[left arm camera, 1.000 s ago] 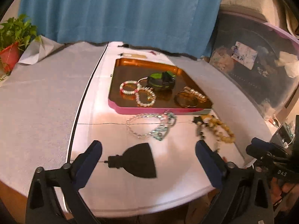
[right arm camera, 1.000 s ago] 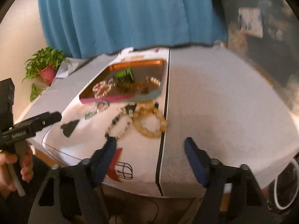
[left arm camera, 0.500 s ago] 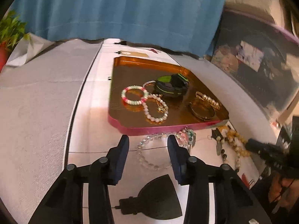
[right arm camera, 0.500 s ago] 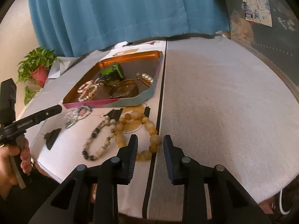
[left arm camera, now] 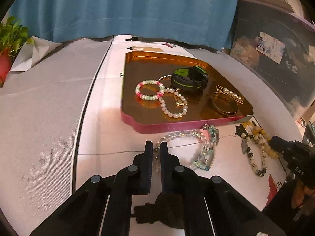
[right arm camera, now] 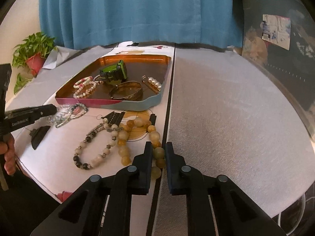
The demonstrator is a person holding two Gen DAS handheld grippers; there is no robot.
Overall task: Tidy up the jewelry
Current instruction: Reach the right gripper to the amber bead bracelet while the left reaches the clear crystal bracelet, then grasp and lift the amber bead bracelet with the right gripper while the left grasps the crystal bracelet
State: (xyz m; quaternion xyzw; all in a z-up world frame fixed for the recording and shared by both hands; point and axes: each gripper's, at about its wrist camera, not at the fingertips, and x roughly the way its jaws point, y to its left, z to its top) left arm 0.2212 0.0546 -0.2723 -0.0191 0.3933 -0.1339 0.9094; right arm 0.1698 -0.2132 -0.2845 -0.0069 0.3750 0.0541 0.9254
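A copper tray (left arm camera: 137, 74) with a pink front wall holds a green-black watch (left arm camera: 189, 77), a pink-white bead bracelet (left arm camera: 149, 89), a pearl bracelet, a bangle (left arm camera: 223, 105) and a pearl clip. In front of it on the table lie a clear bead bracelet (left arm camera: 177, 133), a teal bead piece (left arm camera: 208, 151), a grey-white bead bracelet (right arm camera: 92, 155) and a yellow bead bracelet (right arm camera: 137, 123). My left gripper (left arm camera: 156, 147) is shut on the clear bead bracelet. My right gripper (right arm camera: 158, 149) is shut on the yellow bead bracelet.
A black fan-shaped print (right arm camera: 39, 134) marks the white cloth near the table's front edge. A potted plant (right arm camera: 34, 54) stands at the far left. A blue curtain (left arm camera: 128, 7) hangs behind. Dark cluttered storage (left arm camera: 275, 59) sits to the right.
Both grippers moved forward and down to the table and closed from wide open, the left onto the clear bead bracelet, the right onto the yellow bead bracelet.
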